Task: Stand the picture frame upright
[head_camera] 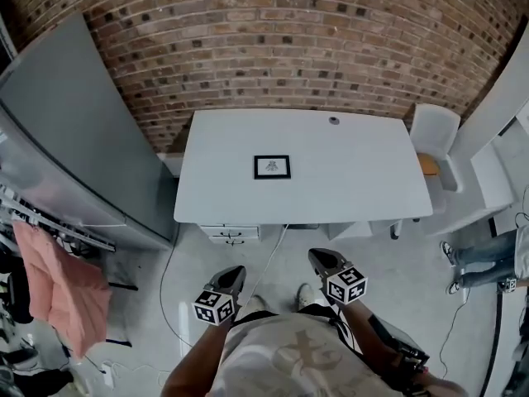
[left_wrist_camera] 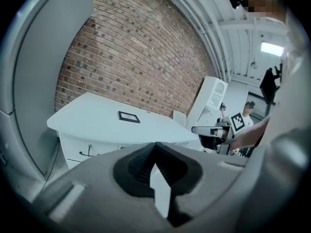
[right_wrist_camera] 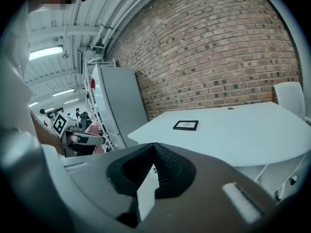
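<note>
One picture frame, one table

The head view looks steeply down, from well back, on the worktop and brick wall. Each gripper view looks along its jaws toward that same worktop, from afar.

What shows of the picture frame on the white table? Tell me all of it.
The picture frame is small and rectangular, with a thin black border round a pale sheet that bears a small dark motif at its centre. What it is made of cannot be told. It lies flat, face up, near the middle of the white table, not yet upright. Only the table touches it; no stand shows.
</note>
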Demonstrator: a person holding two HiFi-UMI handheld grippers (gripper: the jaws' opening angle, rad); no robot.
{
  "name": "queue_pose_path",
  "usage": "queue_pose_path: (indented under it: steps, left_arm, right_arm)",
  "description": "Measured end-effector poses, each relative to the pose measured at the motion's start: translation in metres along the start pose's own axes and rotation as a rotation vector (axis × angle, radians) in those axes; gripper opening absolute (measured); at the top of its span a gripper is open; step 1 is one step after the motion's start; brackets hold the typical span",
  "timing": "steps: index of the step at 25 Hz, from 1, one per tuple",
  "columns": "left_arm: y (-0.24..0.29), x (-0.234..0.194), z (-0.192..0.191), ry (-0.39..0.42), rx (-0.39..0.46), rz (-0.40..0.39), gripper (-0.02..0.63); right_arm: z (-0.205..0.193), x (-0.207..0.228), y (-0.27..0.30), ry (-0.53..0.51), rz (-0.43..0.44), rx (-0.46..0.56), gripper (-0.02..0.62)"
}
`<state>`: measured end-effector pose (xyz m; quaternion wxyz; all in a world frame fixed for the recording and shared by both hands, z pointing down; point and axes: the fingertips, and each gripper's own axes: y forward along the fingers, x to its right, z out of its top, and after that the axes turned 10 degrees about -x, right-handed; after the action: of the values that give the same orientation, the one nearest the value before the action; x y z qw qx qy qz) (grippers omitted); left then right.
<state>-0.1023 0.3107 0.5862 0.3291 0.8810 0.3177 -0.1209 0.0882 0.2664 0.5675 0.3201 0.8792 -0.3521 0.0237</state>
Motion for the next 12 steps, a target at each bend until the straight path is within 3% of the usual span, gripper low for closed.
queue_pose_path:
  steps: [12]
  left_arm:
    - [-0.032,-0.031,0.01,0.028,0.024,-0.028,0.003]
  right_arm:
    - [0.002,-0.024,-0.004,0.014,-0.093,0.033,0.008]
